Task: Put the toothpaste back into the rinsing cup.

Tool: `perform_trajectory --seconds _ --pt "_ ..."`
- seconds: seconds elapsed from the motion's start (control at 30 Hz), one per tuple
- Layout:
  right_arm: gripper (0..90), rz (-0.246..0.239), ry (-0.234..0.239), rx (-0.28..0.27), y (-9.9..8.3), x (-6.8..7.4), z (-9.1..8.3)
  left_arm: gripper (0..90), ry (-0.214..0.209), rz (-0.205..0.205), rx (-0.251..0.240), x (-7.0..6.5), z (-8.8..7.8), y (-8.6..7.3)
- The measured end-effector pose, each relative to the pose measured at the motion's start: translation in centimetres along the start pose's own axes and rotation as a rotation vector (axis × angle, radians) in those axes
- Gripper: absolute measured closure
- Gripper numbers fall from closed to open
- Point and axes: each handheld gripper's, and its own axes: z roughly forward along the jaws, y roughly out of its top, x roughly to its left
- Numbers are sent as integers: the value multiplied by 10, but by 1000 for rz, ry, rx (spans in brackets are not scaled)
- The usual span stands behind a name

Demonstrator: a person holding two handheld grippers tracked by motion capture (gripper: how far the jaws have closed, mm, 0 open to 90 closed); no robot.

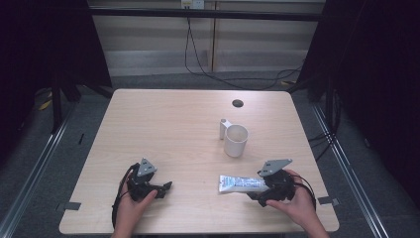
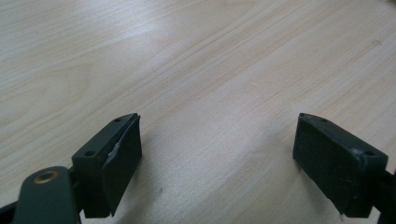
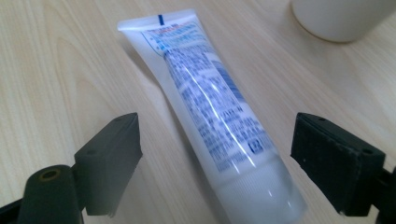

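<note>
A white tube with blue print (image 1: 241, 184) lies flat on the wooden table (image 1: 163, 124), its cap end toward my right gripper (image 1: 258, 191). In the right gripper view the tube (image 3: 210, 107) runs between the two wide-apart jaws, cap nearest the camera, and neither pad touches it. A white mug (image 1: 235, 139) stands upright beyond the tube, handle toward the far side; its base (image 3: 338, 18) shows at the top right. My left gripper (image 1: 167, 187) rests low at the front left, held by a hand, jaws open over bare wood (image 2: 215, 140).
A small dark round hole (image 1: 237, 103) sits near the table's far edge. Cables hang and trail on the floor behind the table. Black frame posts stand at both sides. Bare wood spreads across the left and middle of the table.
</note>
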Motion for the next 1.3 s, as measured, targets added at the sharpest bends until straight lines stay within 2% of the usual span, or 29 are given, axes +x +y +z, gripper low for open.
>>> perform_trajectory --seconds 0.17,0.27,0.37,0.4,0.6,0.83,1.3 --pt "190 -41 28 35 17 3 7 155 0 -1 0 0 0 0" --pt "198 -52 45 58 22 3 12 155 -1 0 0 0 0 0" --pt "200 -53 55 60 26 4 15 155 -1 0 0 0 0 0" --pt "204 -67 62 70 29 5 18 155 0 0 0 0 0 0" --pt "218 -97 70 105 36 8 27 155 -1 0 0 0 0 0" --pt "233 -98 89 146 39 9 36 154 -1 0 0 0 0 0" --pt "248 -125 100 189 46 8 45 155 0 1 0 0 0 0"
